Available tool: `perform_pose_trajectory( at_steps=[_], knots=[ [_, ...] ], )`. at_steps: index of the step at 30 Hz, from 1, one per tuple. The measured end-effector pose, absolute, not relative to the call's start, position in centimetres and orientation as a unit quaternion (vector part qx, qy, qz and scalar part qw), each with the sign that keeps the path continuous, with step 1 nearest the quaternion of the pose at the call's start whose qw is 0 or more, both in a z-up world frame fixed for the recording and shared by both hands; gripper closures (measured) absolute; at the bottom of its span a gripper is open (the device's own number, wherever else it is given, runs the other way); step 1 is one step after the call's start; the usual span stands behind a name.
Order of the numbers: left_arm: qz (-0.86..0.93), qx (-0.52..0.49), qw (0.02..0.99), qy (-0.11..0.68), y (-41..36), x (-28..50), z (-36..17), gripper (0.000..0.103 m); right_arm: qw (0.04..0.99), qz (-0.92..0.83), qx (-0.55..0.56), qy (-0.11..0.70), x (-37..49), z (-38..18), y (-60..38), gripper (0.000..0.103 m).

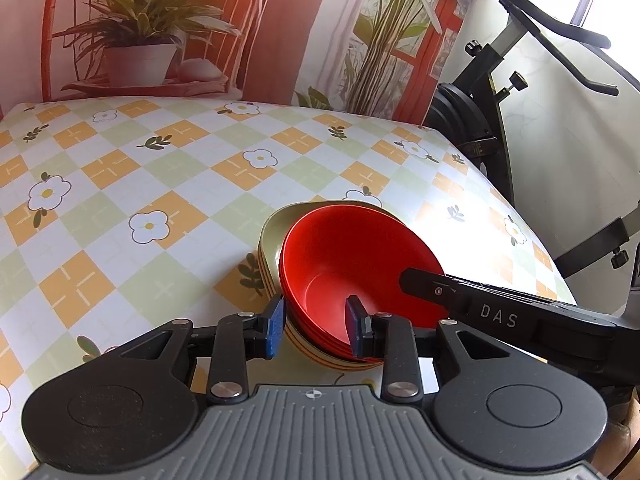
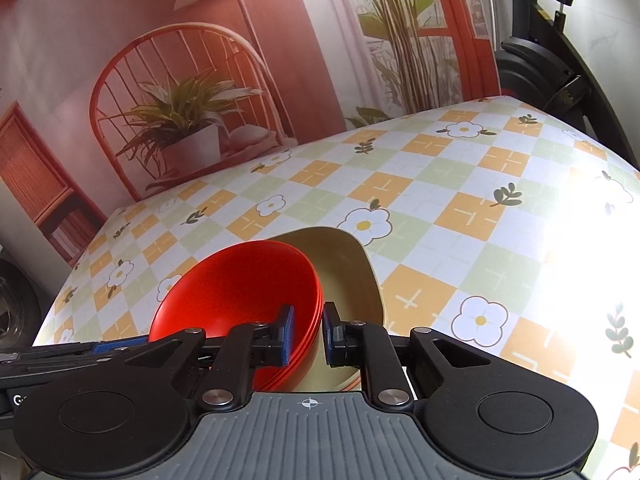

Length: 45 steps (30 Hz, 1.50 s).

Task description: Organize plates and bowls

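Nearest, the left gripper (image 1: 316, 322) and right gripper (image 2: 308, 332) each straddle the rim of the stacked glossy red bowls (image 1: 360, 264), jaws partly apart. The bowls sit in olive-green square plates (image 2: 352, 272) on a flower-checked tablecloth (image 1: 160, 168). Beyond hang a printed plant backdrop (image 1: 160, 40) and a black exercise bike (image 1: 500, 92).

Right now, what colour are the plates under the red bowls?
Pale olive-green plates, clearest in the right wrist view, beneath the red bowls.
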State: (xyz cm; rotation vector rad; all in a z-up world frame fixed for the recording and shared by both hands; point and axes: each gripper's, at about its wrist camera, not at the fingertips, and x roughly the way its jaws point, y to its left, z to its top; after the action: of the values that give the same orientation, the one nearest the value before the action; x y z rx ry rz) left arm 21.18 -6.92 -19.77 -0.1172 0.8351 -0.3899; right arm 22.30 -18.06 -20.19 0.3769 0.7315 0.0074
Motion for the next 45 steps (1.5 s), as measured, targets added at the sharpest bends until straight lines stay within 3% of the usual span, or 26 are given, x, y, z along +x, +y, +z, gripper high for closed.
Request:
perform_pose_trajectory(
  at_steps=[5,11,17,20,27,30,34,45],
  knots=[
    [-0.185,-0.057,0.899,0.393,-6.6,20.9,-19.3,0.060,0.918,-0.002,0.181,0.353,22.0,-19.9,-18.2,0.082],
    [-0.174,-0.050,0.902,0.391,-6.4,20.5,-18.8,0.058,0.921,-0.010,0.174,0.347,21.5,-19.4,-18.2,0.076],
    [-0.151,-0.032,0.922,0.354,-5.6,19.3,-16.8,0.045,0.936,-0.016,0.147,0.320,20.7,-17.1,-18.0,0.068],
    [-0.146,-0.026,0.933,0.327,-5.1,18.5,-15.1,0.038,0.944,-0.019,0.134,0.299,20.1,-15.5,-17.9,0.051],
    [-0.134,-0.024,0.953,0.272,-3.3,16.2,-11.2,0.010,0.962,-0.012,0.111,0.250,18.2,-10.9,-17.6,0.017],
    [-0.133,-0.033,0.957,0.255,-2.2,15.3,-9.3,0.008,0.968,-0.009,0.107,0.227,17.2,-8.7,-17.5,0.007],
    [-0.122,-0.027,0.964,0.234,-1.5,13.9,-7.0,0.000,0.974,-0.002,0.093,0.205,15.7,-5.8,-17.1,0.001],
    [-0.072,0.007,0.976,0.206,-0.4,9.8,-2.6,0.000,0.981,0.002,0.075,0.176,12.1,-1.5,-15.8,0.000]
  ],
)
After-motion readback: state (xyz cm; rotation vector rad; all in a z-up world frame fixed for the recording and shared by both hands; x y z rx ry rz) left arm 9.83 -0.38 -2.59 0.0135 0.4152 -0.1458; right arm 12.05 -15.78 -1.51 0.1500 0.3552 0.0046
